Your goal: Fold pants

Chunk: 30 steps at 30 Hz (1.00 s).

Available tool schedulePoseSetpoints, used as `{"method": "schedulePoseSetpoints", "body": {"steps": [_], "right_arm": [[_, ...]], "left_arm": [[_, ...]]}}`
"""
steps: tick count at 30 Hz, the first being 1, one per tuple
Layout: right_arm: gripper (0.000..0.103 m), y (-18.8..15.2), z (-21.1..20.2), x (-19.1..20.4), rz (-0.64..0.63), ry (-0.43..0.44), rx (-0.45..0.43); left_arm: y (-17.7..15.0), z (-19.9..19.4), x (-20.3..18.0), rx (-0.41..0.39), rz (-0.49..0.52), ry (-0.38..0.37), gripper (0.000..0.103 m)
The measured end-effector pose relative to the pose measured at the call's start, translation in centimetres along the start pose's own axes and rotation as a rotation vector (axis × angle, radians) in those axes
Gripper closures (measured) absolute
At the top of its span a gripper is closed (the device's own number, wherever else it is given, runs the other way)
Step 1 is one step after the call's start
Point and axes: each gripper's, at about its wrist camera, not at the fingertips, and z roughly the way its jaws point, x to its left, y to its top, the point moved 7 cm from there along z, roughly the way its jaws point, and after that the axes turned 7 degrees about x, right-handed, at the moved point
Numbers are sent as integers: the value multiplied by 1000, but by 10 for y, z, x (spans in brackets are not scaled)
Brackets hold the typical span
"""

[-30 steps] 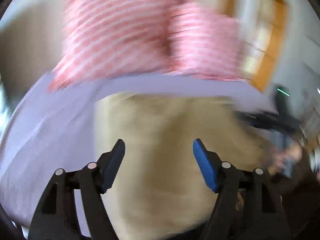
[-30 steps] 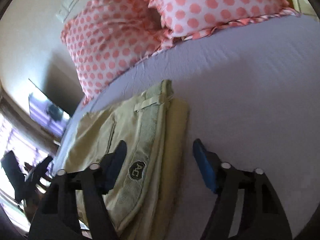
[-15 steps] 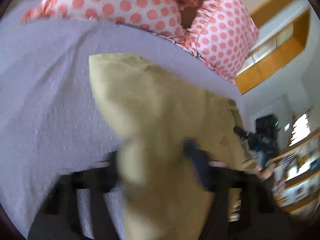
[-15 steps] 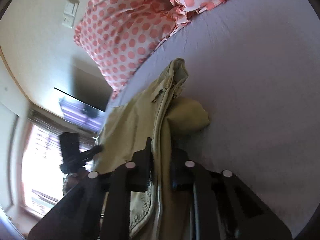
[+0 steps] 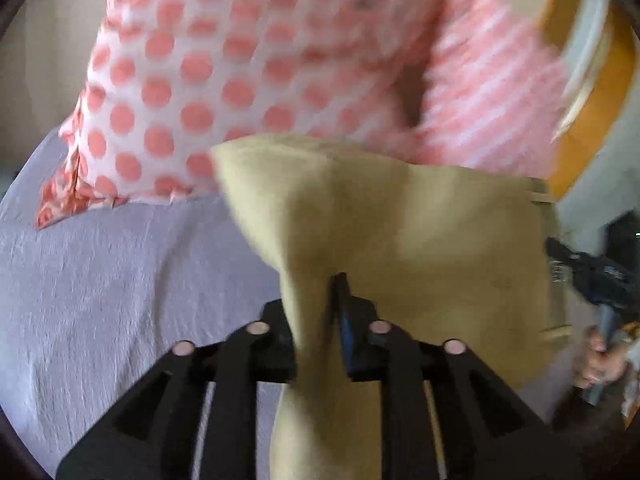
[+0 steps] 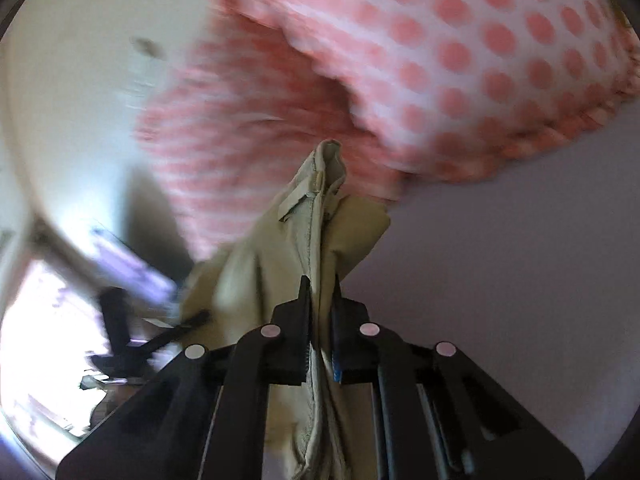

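While both clamping khaki cotton pants (image 5: 400,232), left gripper (image 5: 320,320) and right gripper (image 6: 320,320) lifting fold toward polka-dot pillow (image 5: 224,72); next: lay flat.

both wrist views close over the lavender bed sheet (image 5: 100,280), facing forward along the fingers toward the polka-dot pillows (image 6: 480,40), sharing the khaki pants (image 5: 400,232) bunched right at each lens.

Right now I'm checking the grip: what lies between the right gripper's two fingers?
The right wrist view shows the khaki pants' waistband edge pinched in the right gripper, nothing else.
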Motion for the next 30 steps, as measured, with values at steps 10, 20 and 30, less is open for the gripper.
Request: {"method": "schedulePoseSetpoints", "body": {"steps": [10,20,30], "right_arm": [[23,-14,-24,11,-32,-41,-49],[9,-50,-16,14,-95,-360,14],[1,-201,-29,59,-337,-489,-44]], "left_arm": [[-38,-47,-2,-91,-28,-190,65],[-66,-27,-28,17,-22,-104,38],[-194,-95,-17,-121,46,219,2]]}}
